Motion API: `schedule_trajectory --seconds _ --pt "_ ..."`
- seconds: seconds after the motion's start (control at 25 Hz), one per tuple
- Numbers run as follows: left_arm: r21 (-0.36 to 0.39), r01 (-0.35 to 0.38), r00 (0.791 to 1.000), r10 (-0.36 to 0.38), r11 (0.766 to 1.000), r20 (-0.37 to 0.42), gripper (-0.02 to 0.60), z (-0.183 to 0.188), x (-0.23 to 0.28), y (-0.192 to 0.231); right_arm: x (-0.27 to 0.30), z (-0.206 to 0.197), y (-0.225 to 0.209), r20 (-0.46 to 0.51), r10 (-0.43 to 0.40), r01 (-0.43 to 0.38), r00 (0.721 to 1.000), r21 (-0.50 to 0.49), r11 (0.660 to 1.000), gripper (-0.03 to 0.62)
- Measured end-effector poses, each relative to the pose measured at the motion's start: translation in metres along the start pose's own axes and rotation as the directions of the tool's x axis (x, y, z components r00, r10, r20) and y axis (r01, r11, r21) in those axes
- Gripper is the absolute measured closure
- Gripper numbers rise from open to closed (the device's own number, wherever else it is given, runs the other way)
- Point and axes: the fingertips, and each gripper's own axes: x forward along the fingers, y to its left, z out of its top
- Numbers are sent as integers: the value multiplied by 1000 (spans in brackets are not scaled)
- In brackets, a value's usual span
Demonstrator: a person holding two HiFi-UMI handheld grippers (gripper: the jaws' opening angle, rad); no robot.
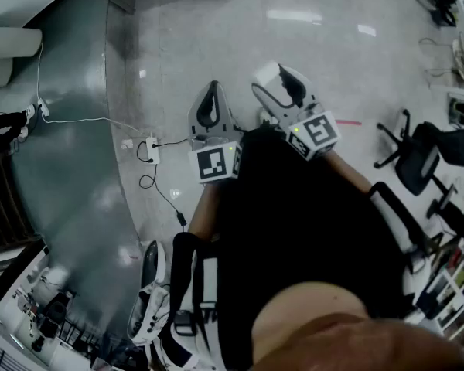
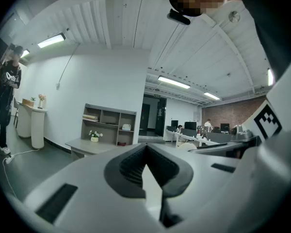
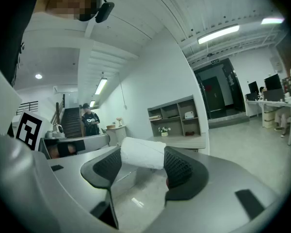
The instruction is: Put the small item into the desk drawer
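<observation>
Gripping one white roll (image 3: 141,152), the right gripper (image 3: 143,160) has its jaws spread wide on it. Of the two grippers, the left gripper (image 2: 145,150) has its jaws pressed together, with nothing between them.

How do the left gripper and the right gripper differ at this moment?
The left gripper has its jaws meeting at the tips; the right gripper has them wide apart. The left gripper is empty; the right gripper clamps a white roll between its pads. Both carry a marker cube.
</observation>
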Motion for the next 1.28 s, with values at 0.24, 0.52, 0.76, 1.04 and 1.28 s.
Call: schedule_trajectory --seconds 0.24,0.52,0.76,1.04,1.28 --pt "-3 0 1000 0 1000 -5 595 -1 -4 -3 -5 -1 2 -1 2 -2 1000 0 1000 321" --pt "-7 6 1000 -6 1000 -9 595 -3 -7 1 -3 -1 10 1 1 -1 1000 -2 1000 321" --pt "-13 16 1000 -16 1000 -12 595 -5 -11 10 2 -1 19 2 1 -1 1000 3 1000 321" --pt "-21 30 999 -30 999 -12 595 -6 -18 31 16 -2 30 11 -22 22 1000 6 1000 321" --pt "-32 55 998 -56 998 -13 595 -3 -22 57 33 -1 45 15 -59 58 998 23 998 321"
